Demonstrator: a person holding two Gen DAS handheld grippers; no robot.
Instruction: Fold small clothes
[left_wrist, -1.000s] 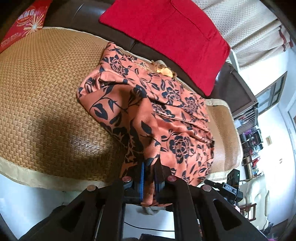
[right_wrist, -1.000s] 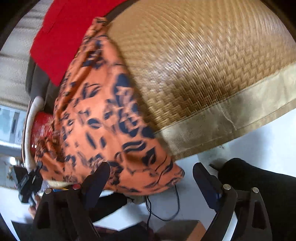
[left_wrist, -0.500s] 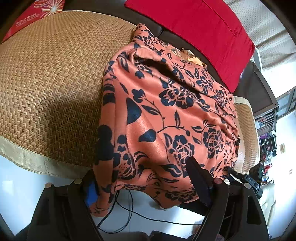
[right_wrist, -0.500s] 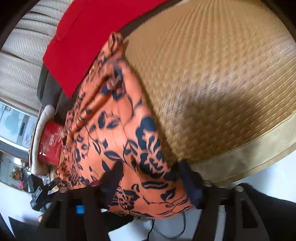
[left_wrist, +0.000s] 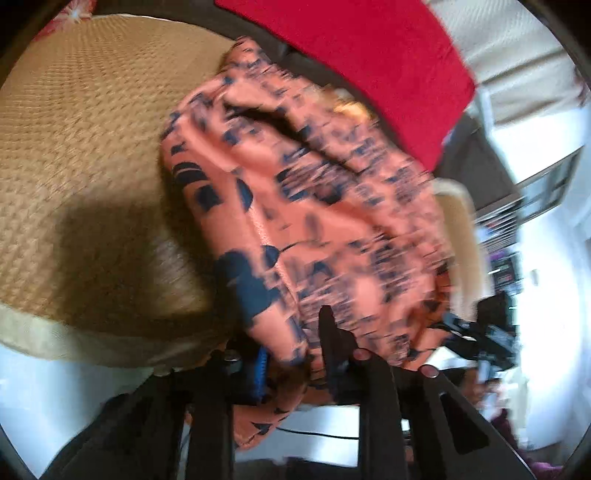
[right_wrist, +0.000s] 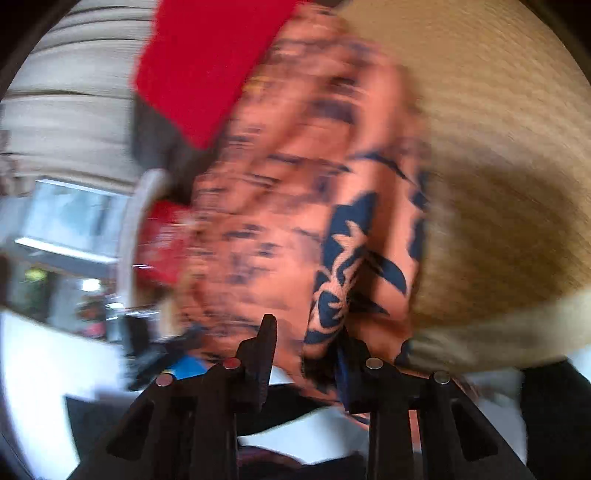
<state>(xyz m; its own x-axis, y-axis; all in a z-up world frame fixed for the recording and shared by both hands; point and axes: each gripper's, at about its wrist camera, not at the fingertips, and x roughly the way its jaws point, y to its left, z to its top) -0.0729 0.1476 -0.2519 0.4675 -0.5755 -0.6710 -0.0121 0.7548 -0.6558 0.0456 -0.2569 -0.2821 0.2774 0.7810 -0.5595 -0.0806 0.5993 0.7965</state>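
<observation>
The orange floral garment (left_wrist: 317, 206) is thin, limp and likely slippery, so it should be taken at its near hem, where the cloth bunches, not out in the loose middle. It lies on the woven mat (left_wrist: 85, 155) just below the red cushion (left_wrist: 369, 62), its near hem hanging off the mat's front border. Both claws have just been closing with that hem between their fingers: the left claw (left_wrist: 291, 354) pinches a fold there, and the right claw (right_wrist: 306, 350), though the frame is blurred, seems nipped on the hem too.
</observation>
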